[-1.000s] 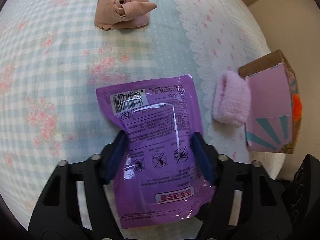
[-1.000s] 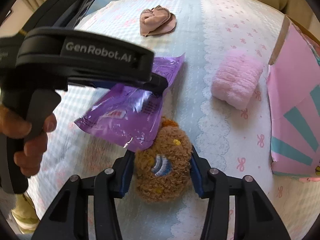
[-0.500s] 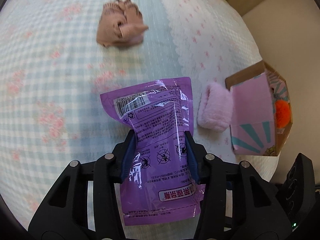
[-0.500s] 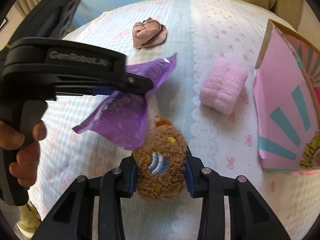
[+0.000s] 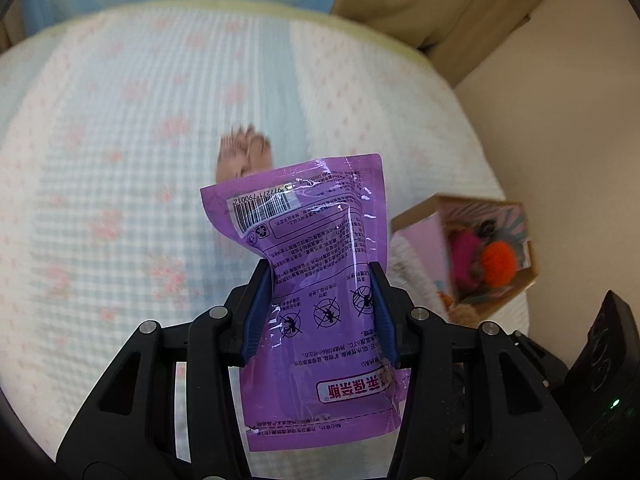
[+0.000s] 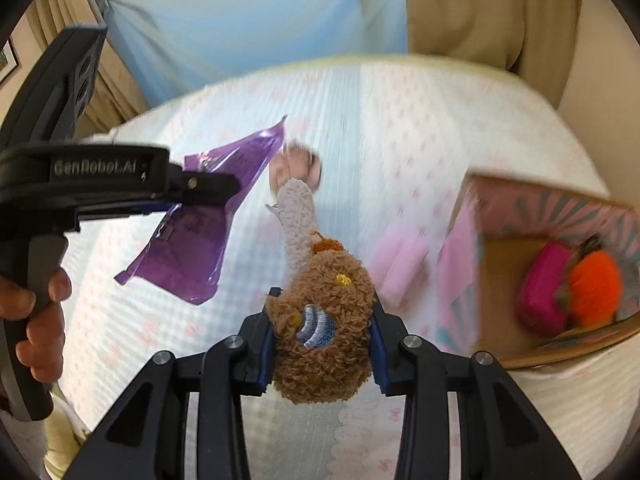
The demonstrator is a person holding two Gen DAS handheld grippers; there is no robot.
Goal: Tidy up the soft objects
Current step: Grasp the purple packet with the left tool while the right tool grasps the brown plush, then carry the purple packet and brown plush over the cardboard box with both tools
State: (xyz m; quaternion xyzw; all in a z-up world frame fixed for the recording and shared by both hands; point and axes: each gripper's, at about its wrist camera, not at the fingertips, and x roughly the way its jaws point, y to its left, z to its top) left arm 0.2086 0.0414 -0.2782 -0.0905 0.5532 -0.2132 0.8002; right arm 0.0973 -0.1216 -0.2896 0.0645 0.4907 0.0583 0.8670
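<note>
Surface: bed [image 5: 120, 160] under pale blue checked cover with pink flowers; blue and tan curtains behind; open cardboard box [image 6: 500, 264] at right edge, pink and orange soft items inside.
Change: both grippers have risen clear of the bed since a second ago.
Left gripper [image 5: 320, 308]: jaws clenched on purple pouch [image 5: 316, 264], barcode uppermost.
Right gripper [image 6: 320, 340]: jaws clenched on brown fuzzy sock [image 6: 324, 320], pale cuff dangling.

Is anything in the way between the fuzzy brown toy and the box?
Nothing visible blocks it. The brown toy is held up in the right gripper, and the box stands open to its right. A pink roll lies on the bed between them, lower down.
</note>
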